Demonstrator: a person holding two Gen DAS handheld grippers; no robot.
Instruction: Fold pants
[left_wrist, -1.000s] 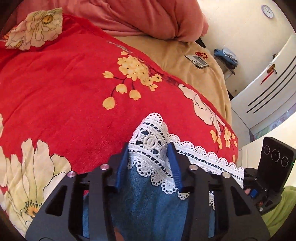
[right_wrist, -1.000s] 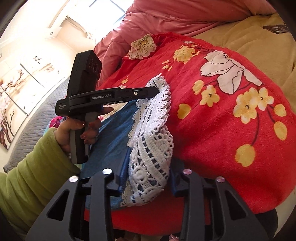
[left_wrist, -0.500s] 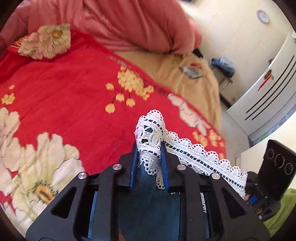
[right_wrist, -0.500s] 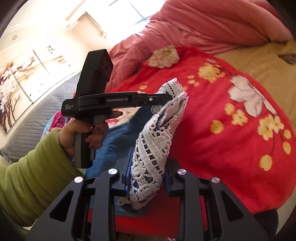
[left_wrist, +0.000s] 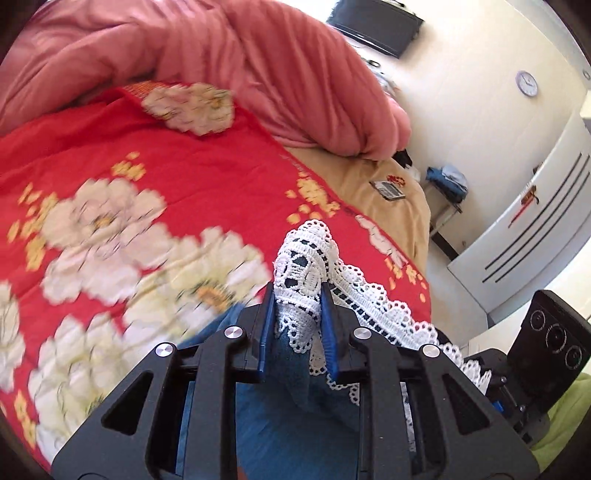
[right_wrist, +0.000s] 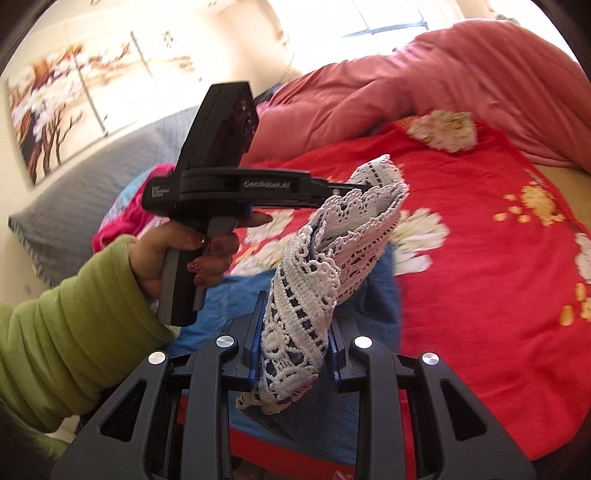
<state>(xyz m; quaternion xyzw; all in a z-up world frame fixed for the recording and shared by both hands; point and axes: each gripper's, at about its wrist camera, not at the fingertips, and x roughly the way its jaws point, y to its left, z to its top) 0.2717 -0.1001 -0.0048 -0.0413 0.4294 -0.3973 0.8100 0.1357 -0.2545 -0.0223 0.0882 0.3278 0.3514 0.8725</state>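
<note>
The pants are blue denim (left_wrist: 295, 413) with a white lace hem (left_wrist: 306, 273). They hang over a red floral blanket (left_wrist: 110, 192) on the bed. My left gripper (left_wrist: 297, 317) is shut on one end of the lace hem. My right gripper (right_wrist: 293, 343) is shut on the other end of the hem (right_wrist: 295, 332). Both hold the hem raised above the bed, with the denim (right_wrist: 373, 295) draping down below. In the right wrist view the left gripper's body (right_wrist: 236, 184) sits at upper left, gripped by a hand in a green sleeve.
A pink duvet (left_wrist: 221, 62) is piled at the head of the bed. A tan sheet (left_wrist: 354, 181) with a small flat object (left_wrist: 388, 190) lies at the right. A white wardrobe (left_wrist: 524, 229) stands beyond the bed. A grey cushion (right_wrist: 92, 184) lies at the left.
Both grippers closed on the lace hem and lifted it off the blanket. They have carried it upward and toward the head of the bed.
</note>
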